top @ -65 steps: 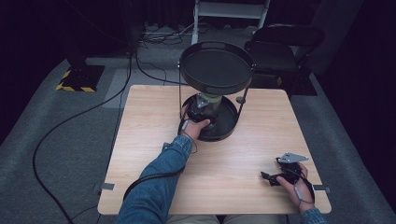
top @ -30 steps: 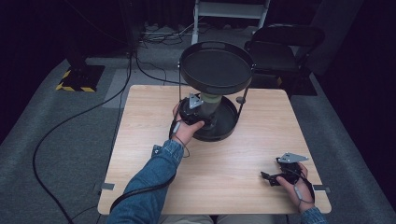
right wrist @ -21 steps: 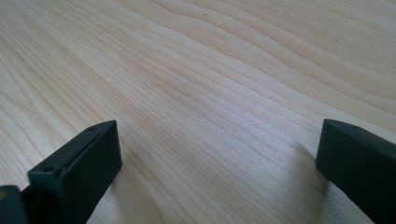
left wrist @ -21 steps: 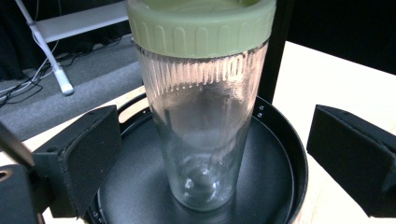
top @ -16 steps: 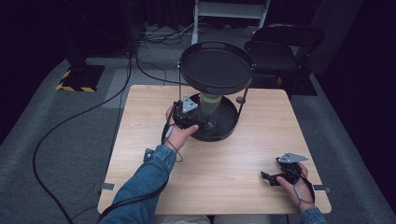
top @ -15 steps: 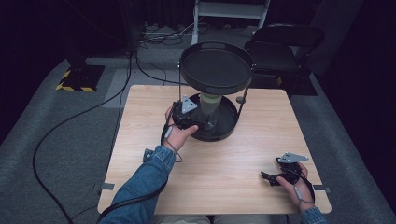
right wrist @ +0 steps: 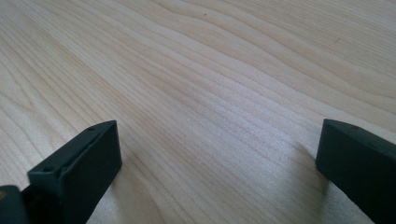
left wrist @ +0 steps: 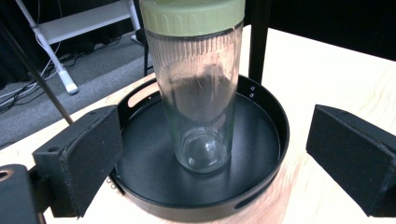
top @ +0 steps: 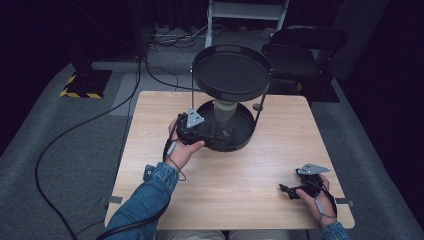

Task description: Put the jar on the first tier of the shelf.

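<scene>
My left hand-held gripper (top: 196, 131) sat at the left edge of the lower tray (left wrist: 261, 116), jaws spread wide apart and holding nothing. Straight ahead of it, the glass jar (left wrist: 201, 100) stood upright near the middle of that tray, under the upper tray (top: 231, 72) of the two-tier stand. The green lid (left wrist: 192, 15) was on the jar, ribbed round its edge. The jar looked empty, clear, with fine ribbing down the wall, so I judged it fairly light but rigid, breakable, and slick on the pads. Best hold, I figured, was the mid body below the lid, jaws square on either side; lower would risk hitting the tray rim, and higher would catch the lid. A black post (left wrist: 259, 39) rose just behind the jar, so little room on that side. The ribbing might give some grip, but the squeeze should be moderate, since glass could slip or crack. Over on the right, my right hand-held gripper (top: 295, 189) rested low over the bare desk (right wrist: 224, 93), well apart from the stand, jaws also wide apart, nothing between them.
</scene>
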A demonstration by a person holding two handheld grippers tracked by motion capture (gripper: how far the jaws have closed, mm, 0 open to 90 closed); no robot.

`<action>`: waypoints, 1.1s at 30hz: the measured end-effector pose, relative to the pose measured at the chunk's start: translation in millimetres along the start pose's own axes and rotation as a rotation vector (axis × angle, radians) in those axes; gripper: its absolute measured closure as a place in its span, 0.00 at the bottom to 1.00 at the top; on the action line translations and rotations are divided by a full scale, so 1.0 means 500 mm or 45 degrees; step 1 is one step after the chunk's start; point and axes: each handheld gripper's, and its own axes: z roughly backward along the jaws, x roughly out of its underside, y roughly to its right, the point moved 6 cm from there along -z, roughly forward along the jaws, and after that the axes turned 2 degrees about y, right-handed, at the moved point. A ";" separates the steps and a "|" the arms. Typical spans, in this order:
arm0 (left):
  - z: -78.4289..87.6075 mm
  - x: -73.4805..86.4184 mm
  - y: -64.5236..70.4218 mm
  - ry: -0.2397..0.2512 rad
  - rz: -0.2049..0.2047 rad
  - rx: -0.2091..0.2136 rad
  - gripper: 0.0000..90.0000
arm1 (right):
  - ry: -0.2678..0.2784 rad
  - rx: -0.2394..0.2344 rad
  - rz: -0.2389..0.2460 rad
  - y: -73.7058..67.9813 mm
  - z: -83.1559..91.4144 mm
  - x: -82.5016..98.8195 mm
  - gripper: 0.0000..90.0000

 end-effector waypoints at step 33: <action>0.130 0.081 -0.044 -0.047 -0.005 -0.070 0.04 | 0.000 0.000 -0.001 0.000 0.000 0.000 0.00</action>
